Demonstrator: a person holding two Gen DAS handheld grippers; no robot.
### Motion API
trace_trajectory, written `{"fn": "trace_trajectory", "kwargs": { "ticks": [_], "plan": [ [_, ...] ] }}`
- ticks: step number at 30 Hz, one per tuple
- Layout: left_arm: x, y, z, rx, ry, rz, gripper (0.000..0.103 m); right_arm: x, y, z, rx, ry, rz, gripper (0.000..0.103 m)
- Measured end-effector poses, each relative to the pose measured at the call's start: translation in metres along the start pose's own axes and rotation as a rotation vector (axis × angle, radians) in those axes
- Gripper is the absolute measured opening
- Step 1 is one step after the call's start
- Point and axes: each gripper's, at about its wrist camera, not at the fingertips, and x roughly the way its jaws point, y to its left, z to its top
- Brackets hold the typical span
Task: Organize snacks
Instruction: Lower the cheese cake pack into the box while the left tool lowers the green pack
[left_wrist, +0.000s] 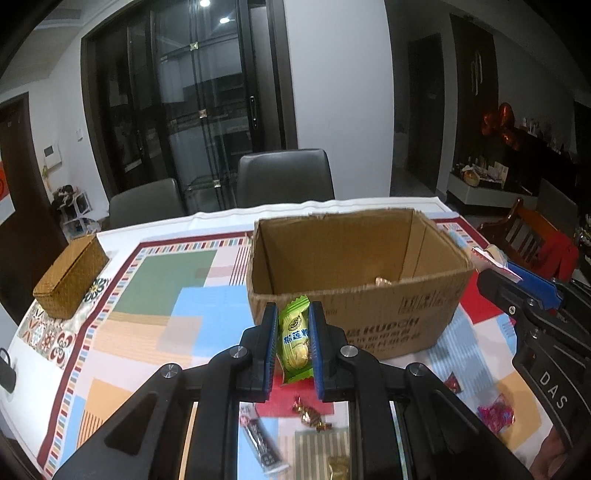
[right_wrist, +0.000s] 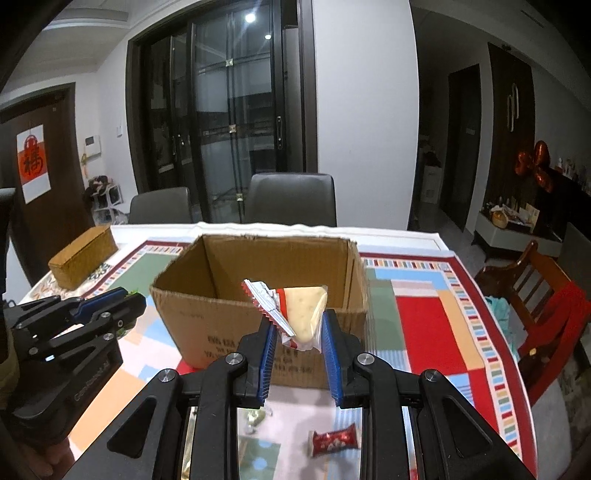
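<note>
- Our left gripper (left_wrist: 293, 341) is clamped on a green candy (left_wrist: 293, 345), held upright above the tablecloth (left_wrist: 162, 288), just short of the cardboard box (left_wrist: 354, 291), so it can go over the near wall.
- Our right gripper (right_wrist: 298, 339) pinches a wrapped cracker (right_wrist: 295, 312) by its lower end, held before the box's open top.
- We judge both are ready to drop in; loose sweets (left_wrist: 312, 413) remain on the cloth.

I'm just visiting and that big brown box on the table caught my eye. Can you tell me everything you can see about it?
The cardboard box is plain brown corrugated card, open at the top, its rim rough and torn with no flaps showing. Dark print runs upside down along its near side. It stands upright on the patterned tablecloth, nothing gripping it. Inside, only a small golden wrapper peeks over the near wall; the rest of the floor is hidden.
</note>
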Motion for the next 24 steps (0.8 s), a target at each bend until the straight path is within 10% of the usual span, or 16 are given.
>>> {"fn": "trace_trajectory", "kwargs": {
  "ticks": [24],
  "plan": [
    [0.037,0.002,0.057,0.015,-0.048,-0.026,0.017,0.033,-0.003,0.05,-0.004,-0.039,-0.004,0.026]
  ]
}}
